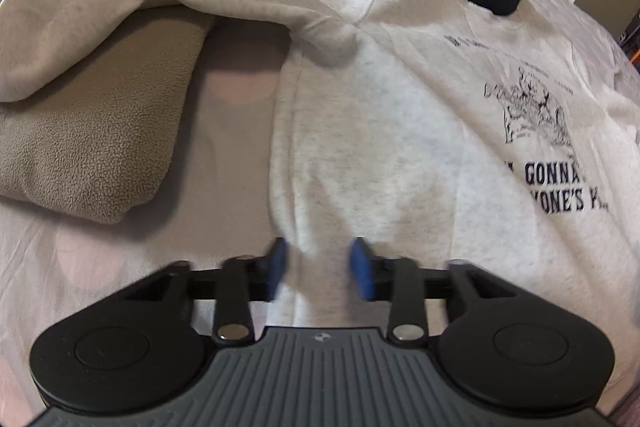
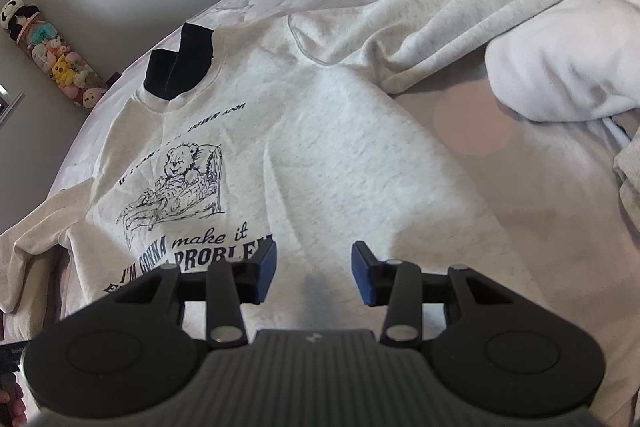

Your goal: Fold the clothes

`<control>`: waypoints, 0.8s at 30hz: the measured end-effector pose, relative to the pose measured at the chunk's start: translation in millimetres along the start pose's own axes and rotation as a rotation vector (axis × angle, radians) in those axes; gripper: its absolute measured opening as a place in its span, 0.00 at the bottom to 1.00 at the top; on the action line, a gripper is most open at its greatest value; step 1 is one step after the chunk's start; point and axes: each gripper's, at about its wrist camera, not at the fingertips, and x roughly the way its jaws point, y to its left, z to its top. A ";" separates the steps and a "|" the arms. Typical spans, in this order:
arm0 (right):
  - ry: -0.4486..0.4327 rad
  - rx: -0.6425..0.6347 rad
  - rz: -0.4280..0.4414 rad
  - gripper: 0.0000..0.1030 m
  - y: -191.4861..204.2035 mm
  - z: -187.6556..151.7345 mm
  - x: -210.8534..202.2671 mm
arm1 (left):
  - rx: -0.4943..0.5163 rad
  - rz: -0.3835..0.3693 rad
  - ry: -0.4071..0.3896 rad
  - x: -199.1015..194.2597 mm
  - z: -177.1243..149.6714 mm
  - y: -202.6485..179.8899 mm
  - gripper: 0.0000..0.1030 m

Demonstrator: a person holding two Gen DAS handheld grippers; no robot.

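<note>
Broadly, a bed with a pale pink-spotted sheet (image 1: 224,163) carries everything. Spread front-up across it lies a light heather-grey sweatshirt with a dark printed bear drawing and lettering (image 2: 320,147), one sleeve flung outward over the sheet. A black folded garment (image 2: 180,67) sits at its collar. Beside the sweatshirt, a beige fleece piece (image 1: 92,147) rests under a cream fabric fold (image 1: 80,19), and a white soft bundle (image 2: 560,67) lies on the other side. The left hand-held gripper (image 1: 321,269) hangs just above the sweatshirt's side seam near the hem, jaws parted with cloth showing between the blue pads. The right hand-held gripper (image 2: 314,273) hovers over the lower chest, beside the lettering, jaws apart and gripping nothing.
</note>
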 end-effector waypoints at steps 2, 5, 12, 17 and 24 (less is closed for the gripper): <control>0.000 0.017 -0.006 0.44 -2.8 -0.2 -1.9 | 0.015 0.031 -0.016 -7.9 -0.8 -0.9 0.03; -0.018 0.033 -0.014 0.44 -5.6 -0.8 -9.8 | -0.032 0.034 -0.003 -10.4 -2.4 12.4 0.03; -0.001 0.062 -0.064 0.44 -11.0 -1.6 -14.1 | -0.153 0.000 0.046 -15.9 -5.6 38.5 0.14; 0.033 0.096 -0.118 0.44 -16.7 1.5 -23.2 | -0.195 -0.114 0.151 -36.3 -17.6 38.7 0.63; 0.022 0.099 -0.115 0.45 -15.2 1.3 -34.5 | -0.148 -0.109 0.277 -28.8 -34.1 33.3 0.24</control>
